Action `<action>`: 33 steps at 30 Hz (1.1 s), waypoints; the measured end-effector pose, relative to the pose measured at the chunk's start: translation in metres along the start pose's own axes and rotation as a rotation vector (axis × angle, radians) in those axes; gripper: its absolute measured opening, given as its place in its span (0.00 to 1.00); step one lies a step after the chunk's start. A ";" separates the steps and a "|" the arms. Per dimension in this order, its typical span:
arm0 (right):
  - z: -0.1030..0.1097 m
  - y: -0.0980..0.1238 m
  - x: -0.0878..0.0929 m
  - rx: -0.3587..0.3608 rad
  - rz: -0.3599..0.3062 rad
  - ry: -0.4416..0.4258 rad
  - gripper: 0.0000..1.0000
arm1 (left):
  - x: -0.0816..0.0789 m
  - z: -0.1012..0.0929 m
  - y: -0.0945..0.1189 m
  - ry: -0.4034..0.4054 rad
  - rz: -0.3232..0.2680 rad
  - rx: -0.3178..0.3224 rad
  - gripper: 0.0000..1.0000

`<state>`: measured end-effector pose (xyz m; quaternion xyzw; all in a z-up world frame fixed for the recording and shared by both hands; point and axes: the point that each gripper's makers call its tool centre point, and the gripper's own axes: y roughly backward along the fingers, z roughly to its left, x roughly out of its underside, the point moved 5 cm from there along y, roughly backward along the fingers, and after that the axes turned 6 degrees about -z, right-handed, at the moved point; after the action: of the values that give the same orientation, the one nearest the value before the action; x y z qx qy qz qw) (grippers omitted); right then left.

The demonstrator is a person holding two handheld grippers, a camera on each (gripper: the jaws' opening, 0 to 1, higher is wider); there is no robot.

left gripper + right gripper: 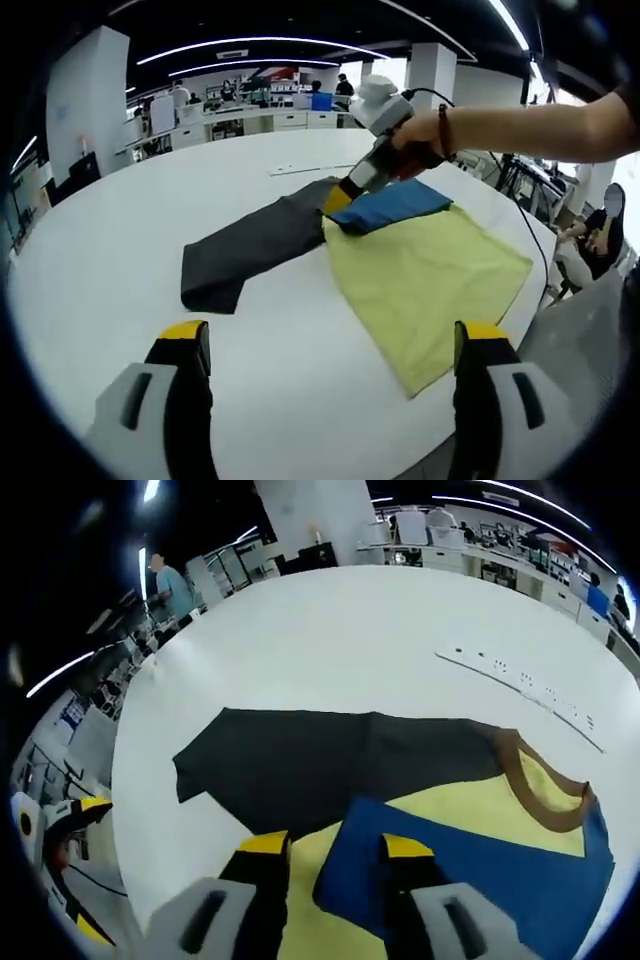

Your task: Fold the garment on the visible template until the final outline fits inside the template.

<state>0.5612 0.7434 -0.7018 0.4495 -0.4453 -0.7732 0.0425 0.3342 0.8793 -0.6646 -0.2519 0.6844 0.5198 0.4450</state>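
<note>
Our right gripper (338, 197) at frame centre, jaws pinching the garment's (265, 240) blue fold (470, 865) over the yellow template (430, 275) — left gripper (330, 350) jaws spread, lower frame, above the desk (150, 200).

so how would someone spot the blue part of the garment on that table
On the round white table lies a garment spread flat. Its yellow panel fills the near right, its dark grey part stretches left. The blue part is the small folded flap at the yellow panel's far edge, under the right claw.
</note>
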 end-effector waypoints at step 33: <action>-0.101 0.104 0.053 0.143 -0.098 -0.014 0.88 | -0.012 -0.001 -0.002 -0.005 -0.023 -0.014 0.99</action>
<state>0.5691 0.5910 -0.6812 0.4672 -0.4772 -0.7437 -0.0308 0.3407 0.8760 -0.6550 -0.2614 0.6766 0.5201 0.4509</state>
